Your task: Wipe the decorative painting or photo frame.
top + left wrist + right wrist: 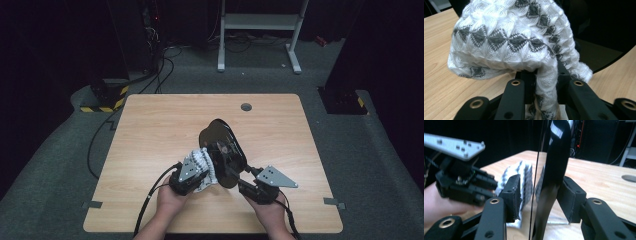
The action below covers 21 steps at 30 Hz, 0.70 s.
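Observation:
A glossy black round mirror (pixel 220 132) stands upright on edge at the middle of the wooden table (pixel 150 125). A white knitted cloth with grey diamonds (pixel 204 160) is bunched against its left side. My left gripper (pixel 206 169) is shut on this cloth (pixel 511 37), and a strip of it runs down between the jaws (pixel 546 87). My right gripper (pixel 234 172) straddles the mirror's rim (pixel 554 170). Its jaws (pixel 540 197) are open: the right pad lies close to the black back and the left pad stands apart from the glass. The cloth (pixel 522 175) and the left gripper (pixel 486 186) are beyond it.
A round cable hole (pixel 246 106) sits near the table's far edge. On the grey floor behind are a white metal frame (pixel 260 22), a yellow-and-black striped base (pixel 107 97) and black cables (pixel 100 145). Both hands reach in over the table's near edge.

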Motion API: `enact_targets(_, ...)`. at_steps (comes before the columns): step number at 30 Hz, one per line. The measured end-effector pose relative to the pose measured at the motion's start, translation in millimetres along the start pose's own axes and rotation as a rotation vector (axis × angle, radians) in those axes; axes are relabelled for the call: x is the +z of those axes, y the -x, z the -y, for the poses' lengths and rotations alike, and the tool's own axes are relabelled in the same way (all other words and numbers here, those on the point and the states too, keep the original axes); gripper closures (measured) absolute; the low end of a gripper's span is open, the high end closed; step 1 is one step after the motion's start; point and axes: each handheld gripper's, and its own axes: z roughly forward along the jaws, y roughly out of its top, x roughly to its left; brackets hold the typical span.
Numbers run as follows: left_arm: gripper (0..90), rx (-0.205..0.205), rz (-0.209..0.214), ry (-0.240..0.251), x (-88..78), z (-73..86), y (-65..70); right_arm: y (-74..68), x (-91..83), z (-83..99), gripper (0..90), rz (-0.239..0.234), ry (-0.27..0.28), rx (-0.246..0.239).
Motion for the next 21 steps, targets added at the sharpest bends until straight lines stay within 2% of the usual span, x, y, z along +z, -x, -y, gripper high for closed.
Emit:
enact_targets(7,75.1,0.017,0.019,0.017,-1.1,-5.5,9.2,-2.2,4.1,-17.3,59.5,-0.004,0.025,-0.021)
enact_targets(12,75.0,0.029,0.047,0.035,-2.4,-8.9,17.8,0.0,1.2,-21.8,68.0,0.001,0.027,-0.016)
enact_targets(16,74.9,0.043,0.072,0.04,-0.8,-12.2,26.1,2.6,-0.7,-19.6,78.3,0.015,0.032,0.01)
enact_targets(18,74.8,0.056,0.088,0.041,1.5,-14.8,32.3,6.4,-0.5,-18.8,78.7,-0.01,0.036,0.042)
enact_targets(19,74.8,0.065,0.093,0.039,3.1,-15.9,35.2,5.2,-0.3,-18.9,78.8,0.005,0.036,0.03)
enact_targets(21,74.8,0.079,0.105,0.032,6.5,-17.2,40.5,3.6,0.3,-18.8,78.8,0.009,0.04,0.044)
